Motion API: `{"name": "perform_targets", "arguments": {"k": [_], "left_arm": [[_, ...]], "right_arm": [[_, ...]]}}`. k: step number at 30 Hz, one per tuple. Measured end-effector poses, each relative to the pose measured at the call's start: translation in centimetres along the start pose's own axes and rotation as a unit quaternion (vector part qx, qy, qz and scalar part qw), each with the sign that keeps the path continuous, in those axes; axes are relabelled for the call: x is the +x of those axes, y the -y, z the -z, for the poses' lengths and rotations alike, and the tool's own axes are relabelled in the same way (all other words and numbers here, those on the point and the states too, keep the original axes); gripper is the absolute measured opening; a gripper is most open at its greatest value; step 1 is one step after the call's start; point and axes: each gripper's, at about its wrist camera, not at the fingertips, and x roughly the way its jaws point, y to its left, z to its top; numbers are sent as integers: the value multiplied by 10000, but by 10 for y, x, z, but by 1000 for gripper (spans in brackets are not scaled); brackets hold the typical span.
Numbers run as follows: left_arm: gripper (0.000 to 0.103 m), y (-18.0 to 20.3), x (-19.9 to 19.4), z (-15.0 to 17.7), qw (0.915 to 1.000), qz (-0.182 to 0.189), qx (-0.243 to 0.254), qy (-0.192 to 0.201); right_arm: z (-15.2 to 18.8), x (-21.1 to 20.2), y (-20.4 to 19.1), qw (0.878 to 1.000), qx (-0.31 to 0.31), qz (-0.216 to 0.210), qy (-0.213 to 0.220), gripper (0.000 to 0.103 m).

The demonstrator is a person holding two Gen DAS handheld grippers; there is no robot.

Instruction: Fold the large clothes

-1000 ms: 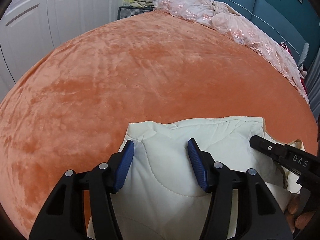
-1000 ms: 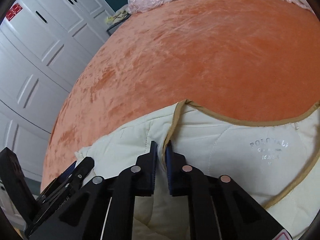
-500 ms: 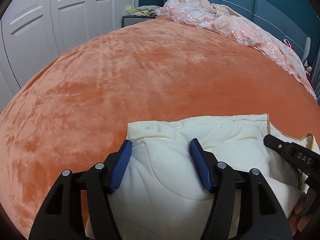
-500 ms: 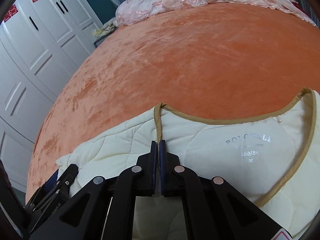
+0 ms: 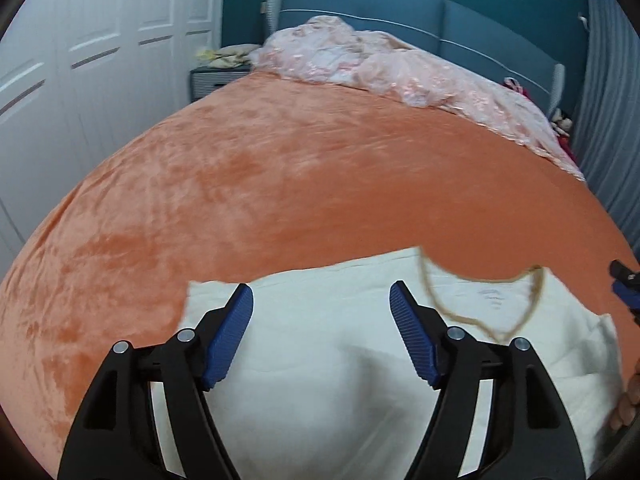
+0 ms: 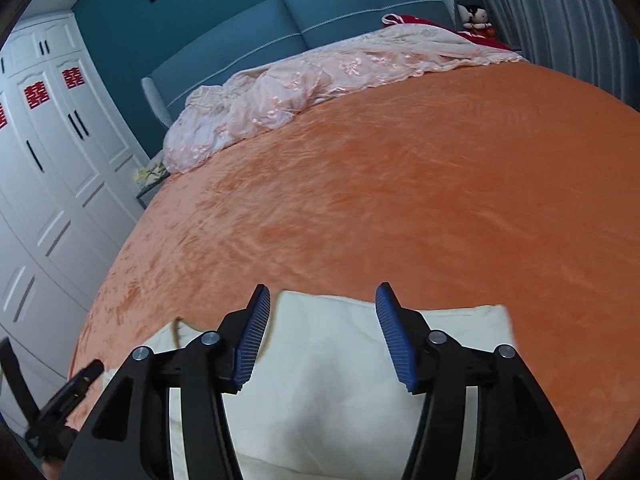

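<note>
A cream quilted garment (image 5: 340, 340) with tan neckline trim (image 5: 480, 320) lies folded flat at the near edge of the orange bed. It also shows in the right wrist view (image 6: 340, 360). My left gripper (image 5: 320, 304) is open and empty, raised above the garment's left part. My right gripper (image 6: 320, 308) is open and empty above the garment's right part. The right gripper's tip shows at the left wrist view's right edge (image 5: 624, 288). The left gripper shows at the lower left of the right wrist view (image 6: 68, 396).
The orange velvet bedspread (image 5: 280, 184) covers the bed. A crumpled pink lace cover (image 5: 380, 68) lies along the blue headboard (image 6: 280, 28). White wardrobe doors (image 5: 60, 80) stand on the left, a nightstand (image 5: 216, 76) beside the bed, grey curtains (image 6: 560, 12) on the right.
My right gripper has let go of the neckline and opened. Both grippers have lifted and pulled back from the garment, which now lies flat. The left gripper stayed open.
</note>
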Motion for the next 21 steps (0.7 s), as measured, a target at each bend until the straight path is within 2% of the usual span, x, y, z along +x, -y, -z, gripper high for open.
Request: {"name": "perform_targets", "arguments": {"k": [3, 5, 7, 10, 14, 16, 18, 21], "left_arm": [[70, 61, 5, -9, 9963, 742, 250, -343], [70, 100, 19, -10, 9907, 1131, 374, -657], [72, 133, 38, -8, 9859, 1282, 487, -957], [73, 162, 67, -6, 9837, 1160, 526, -1271], [71, 188, 91, 5, 9809, 987, 788, -1478], [63, 199, 97, 17, 9785, 806, 1044, -1585], [61, 203, 103, 29, 9776, 545, 1265, -1593], [60, 204, 104, 38, 9799, 352, 1355, -1424]], "right_arm": [[-1, 7, 27, 9986, 22, 22, -528, 47], [1, 12, 34, 9967, -90, 86, -806, 47], [3, 12, 40, 9960, -184, 310, -813, 48], [4, 13, 52, 9950, -76, 637, -767, 53], [13, 28, 65, 9925, -17, 571, -1082, 51], [21, 35, 61, 9901, -338, 657, -1191, 47], [29, 41, 53, 9853, -775, 903, -1222, 46], [34, 47, 45, 9795, -1079, 1206, -1198, 45]]}}
